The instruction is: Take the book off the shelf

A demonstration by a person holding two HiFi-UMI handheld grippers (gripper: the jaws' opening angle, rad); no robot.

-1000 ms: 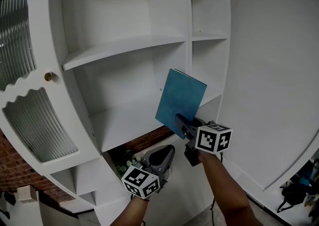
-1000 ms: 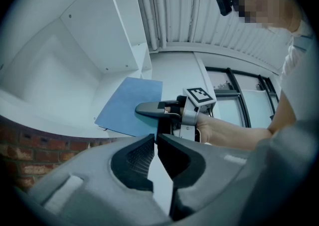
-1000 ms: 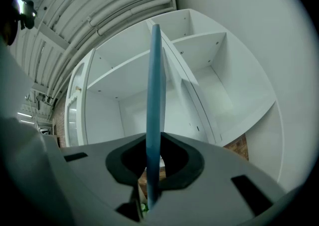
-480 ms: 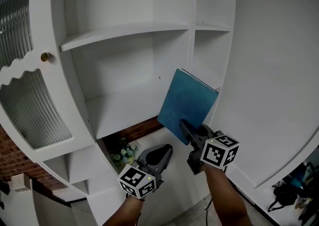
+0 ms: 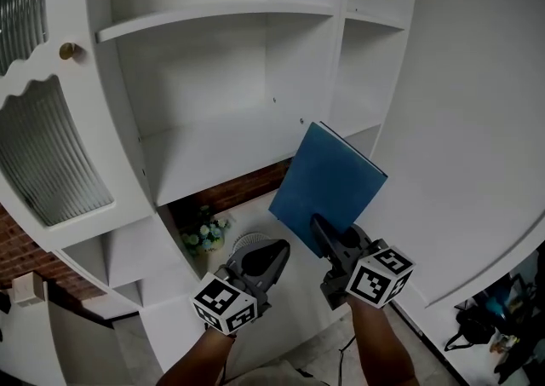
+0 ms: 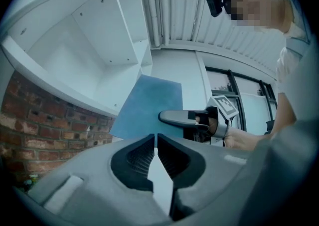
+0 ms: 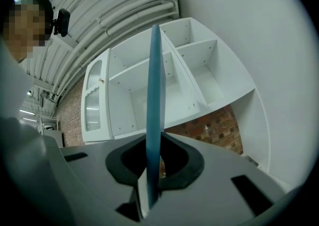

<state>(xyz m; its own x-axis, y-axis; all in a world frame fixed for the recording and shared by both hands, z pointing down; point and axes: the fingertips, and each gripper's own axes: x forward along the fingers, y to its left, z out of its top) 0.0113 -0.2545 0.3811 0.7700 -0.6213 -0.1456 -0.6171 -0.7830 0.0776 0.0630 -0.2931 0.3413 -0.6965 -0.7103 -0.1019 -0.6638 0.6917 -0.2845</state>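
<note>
Book point(image 5: 330, 187) clamped in right tool point(image 5: 324, 233)

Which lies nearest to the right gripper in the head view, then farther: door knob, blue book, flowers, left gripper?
1. Blue book, clamped in the right gripper.
2. Left gripper, just beside it, leftward.
3. Flowers, low, farther left.
4. Door knob, far upper left.

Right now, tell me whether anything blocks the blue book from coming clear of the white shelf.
Nothing visible does. The book, clamped in the right hand-held gripper, hangs in open air before the shelf. The left hand-held gripper, shut and empty, sits lower to its left, apart from it.
</note>
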